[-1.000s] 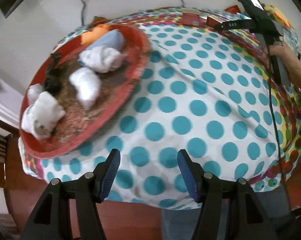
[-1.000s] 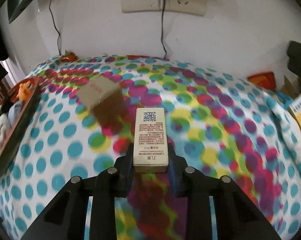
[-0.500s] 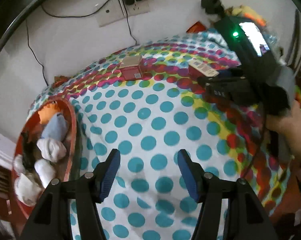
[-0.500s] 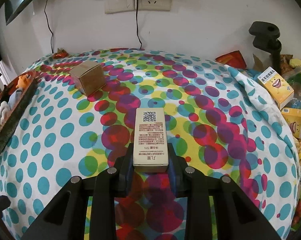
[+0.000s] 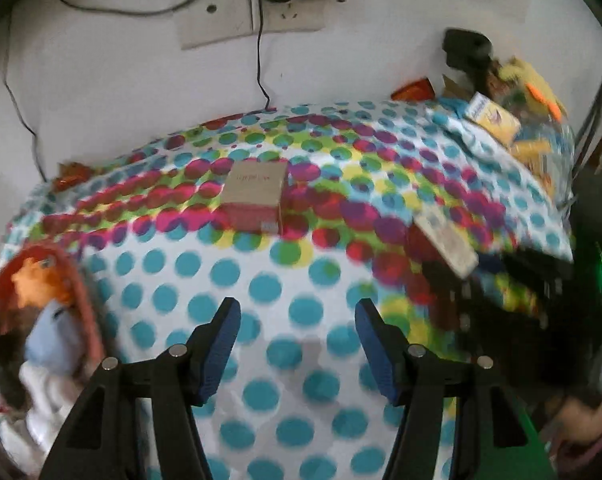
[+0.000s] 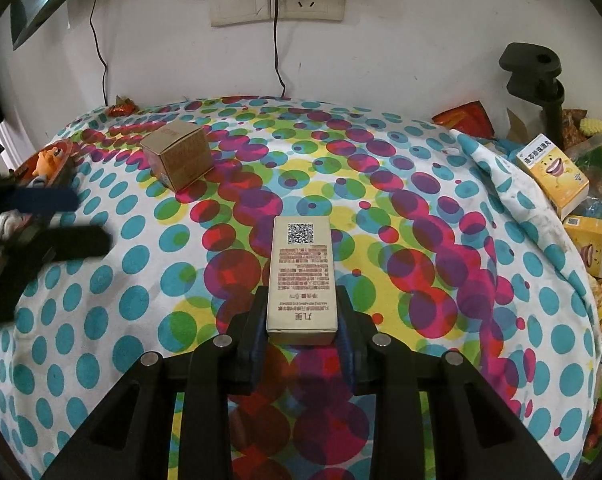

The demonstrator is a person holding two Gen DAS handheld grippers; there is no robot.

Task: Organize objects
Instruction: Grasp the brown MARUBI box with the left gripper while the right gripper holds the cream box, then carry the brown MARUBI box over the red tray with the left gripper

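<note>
The right gripper (image 6: 302, 322) clamps one slim gold box (image 6: 302, 276) above the spotted tablecloth (image 6: 421, 240)'s middle; the left gripper (image 5: 297, 344) hangs spread wide, nothing between its fingers; one brown cube box (image 6: 177, 158) sits far-left; two yellow cartons (image 6: 554, 174) crowd the right edge; one red basket (image 5: 89, 312) at the left edge.

A white plastered wall (image 6: 401, 40) stood behind the counter (image 6: 101, 300), which was draped in a polka-dot cloth. A double wall socket (image 6: 277, 0) held a black plug, its cable (image 6: 277, 60) trailing down. A dark frame (image 6: 37, 8) hung at upper left.
</note>
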